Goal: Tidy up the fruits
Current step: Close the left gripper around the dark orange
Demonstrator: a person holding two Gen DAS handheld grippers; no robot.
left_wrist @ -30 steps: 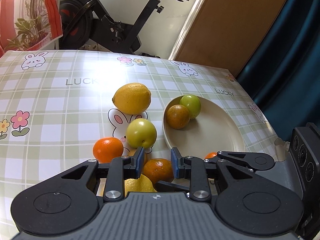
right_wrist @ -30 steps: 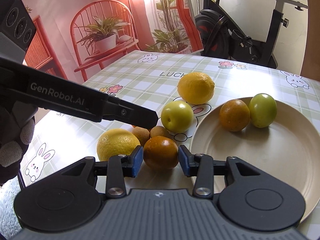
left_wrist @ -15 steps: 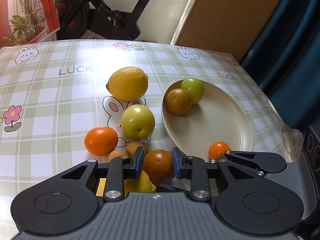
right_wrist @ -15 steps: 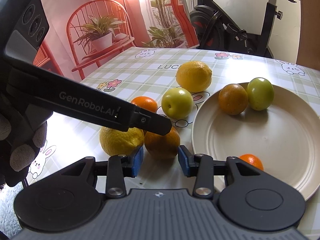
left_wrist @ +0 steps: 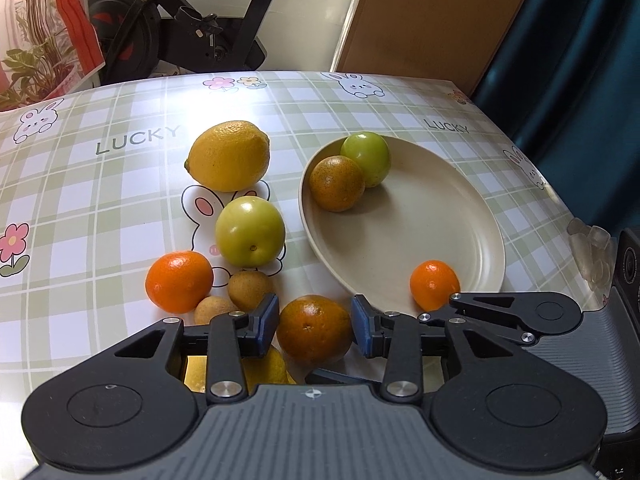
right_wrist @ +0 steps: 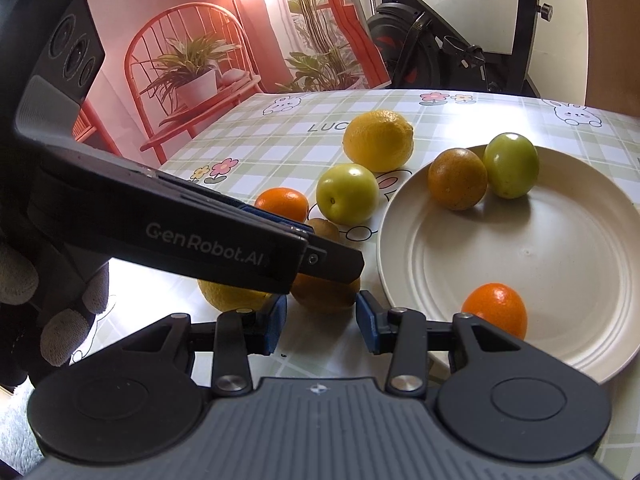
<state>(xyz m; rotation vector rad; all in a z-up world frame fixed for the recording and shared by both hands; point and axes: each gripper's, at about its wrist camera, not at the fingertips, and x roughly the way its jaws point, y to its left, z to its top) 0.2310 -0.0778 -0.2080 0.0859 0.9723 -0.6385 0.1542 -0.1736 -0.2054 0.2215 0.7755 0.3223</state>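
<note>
A dark orange lies on the checked tablecloth in front of a cream plate. My left gripper straddles it, jaws opening, blue pads close beside it without a clear squeeze. From the right wrist, the left finger hides most of that orange. My right gripper stands open over bare cloth, holding nothing. On the plate sit a speckled orange, a green fruit and a small mandarin.
Loose on the cloth: a lemon, a green fruit, a mandarin, two small brown fruits, and a second lemon under my left gripper. A gloved hand holds the left gripper. An exercise bike stands behind the table.
The left gripper has come forward and down over the fruit pile, and its jaws have widened around the dark orange. The right gripper has stayed about where it was, at the same width.
</note>
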